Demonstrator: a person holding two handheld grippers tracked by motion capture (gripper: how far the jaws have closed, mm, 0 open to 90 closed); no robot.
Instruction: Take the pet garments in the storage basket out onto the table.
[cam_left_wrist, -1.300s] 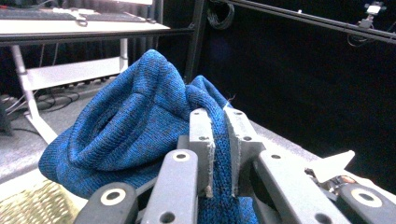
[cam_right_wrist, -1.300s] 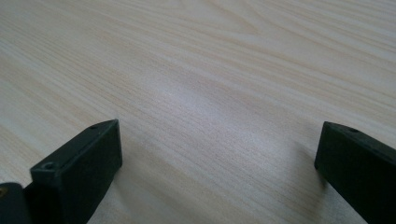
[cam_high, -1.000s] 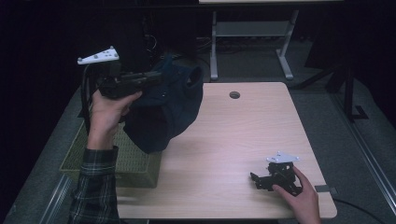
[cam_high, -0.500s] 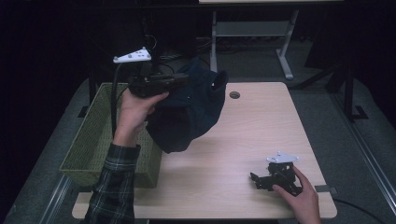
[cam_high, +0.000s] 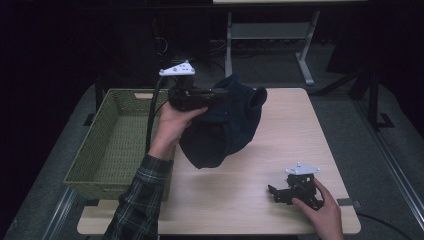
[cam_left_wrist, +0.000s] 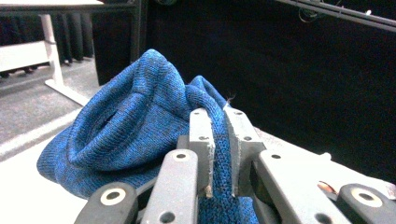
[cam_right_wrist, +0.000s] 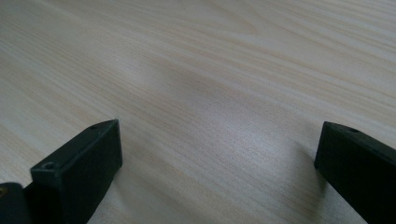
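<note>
Carried from above the green wicker basket (cam_high: 117, 137) toward the table, the dark blue knitted garment (cam_high: 225, 125) hangs limp — left gripper (cam_left_wrist: 219, 154) pinching a fold; soft, light, best bunched; right gripper (cam_right_wrist: 215, 154) spread, empty.

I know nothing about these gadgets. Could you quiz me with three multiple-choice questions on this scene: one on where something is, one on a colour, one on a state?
1. Where does the wicker basket stand?
A. at the table's left edge
B. at the table's right edge
C. under the table

2. What colour is the knitted garment?
A. red
B. blue
C. white

3. How do the right gripper's jaws stand?
A. clamped on cloth
B. shut on nothing
C. wide apart, nothing between them

Answers: 1 A, the high view shows it left of the wooden table. 2 B, the left gripper view shows blue knit pinched by the left gripper. 3 C, the right gripper view shows bare tabletop between the jaws.
</note>
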